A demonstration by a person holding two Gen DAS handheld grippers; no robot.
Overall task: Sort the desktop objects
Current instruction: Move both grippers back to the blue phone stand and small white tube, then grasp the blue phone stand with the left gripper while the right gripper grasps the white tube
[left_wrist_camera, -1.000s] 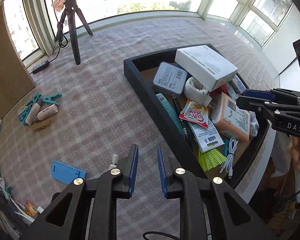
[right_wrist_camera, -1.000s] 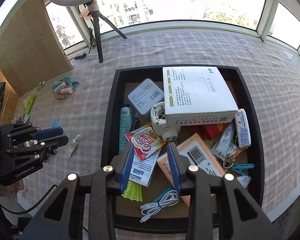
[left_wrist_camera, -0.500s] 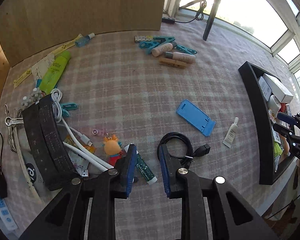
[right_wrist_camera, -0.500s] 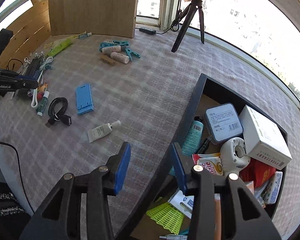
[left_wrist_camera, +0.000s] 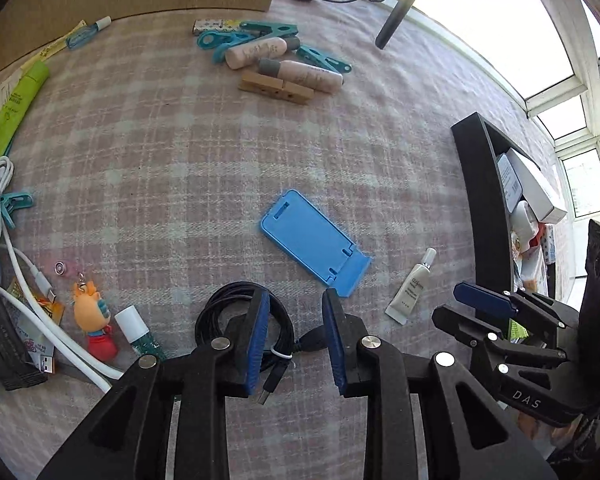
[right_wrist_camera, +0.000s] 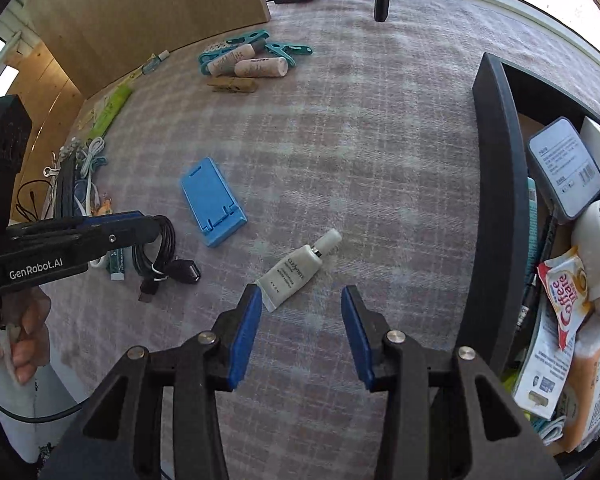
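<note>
My left gripper (left_wrist_camera: 296,296) hangs open just above a coiled black cable (left_wrist_camera: 236,312), whose plug end lies between the fingers without being pressed. A blue phone stand (left_wrist_camera: 312,244) lies flat just beyond it. My right gripper (right_wrist_camera: 301,292) is open and low over the checked cloth, and the bottom end of a small white tube (right_wrist_camera: 296,272) lies just ahead of its left fingertip. To the right stands the black tray (right_wrist_camera: 496,200), filled with several boxes and packets. In the right wrist view the left gripper (right_wrist_camera: 140,224) reaches over the cable (right_wrist_camera: 156,248).
A heap of teal clips and beige tubes (left_wrist_camera: 272,56) with a wooden clothespin (left_wrist_camera: 276,88) lies at the far side. Near the left edge are a toy figure (left_wrist_camera: 94,320), a white cable (left_wrist_camera: 32,280) and a green tube (left_wrist_camera: 16,104). A tripod leg (left_wrist_camera: 396,12) stands at the back.
Both grippers have left the tray, moved left over the cloth and sunk toward the loose items. The left gripper's jaws stand a little wider than before.
</note>
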